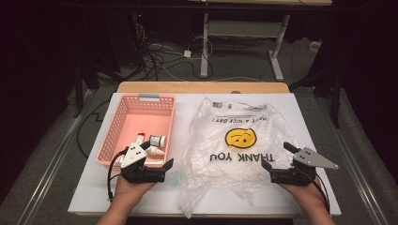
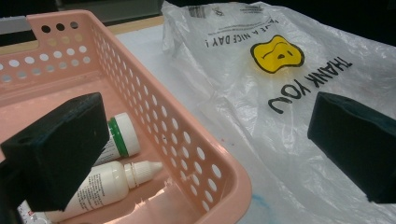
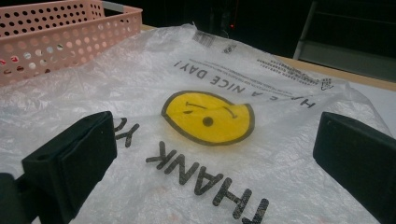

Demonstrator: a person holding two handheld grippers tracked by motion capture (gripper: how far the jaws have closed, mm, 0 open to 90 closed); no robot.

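Two claws up top: left claw [image 1: 146,165] gaping at the pink perforated plastic basket's [image 1: 109,143] near corner, right claw [image 1: 280,159] gaping over the crinkly clear smiley-face plastic bag [image 1: 234,140]. Left gripper view: two white squeeze bottles [image 2: 114,179] just beyond its left jaw. Right gripper view: bag under spread jaws.

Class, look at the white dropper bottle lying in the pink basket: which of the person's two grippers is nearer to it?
Left. The left gripper hovers open at the near corner of the pink basket, just by the dropper bottle. The right gripper hangs open over the plastic bag, well to the other side.
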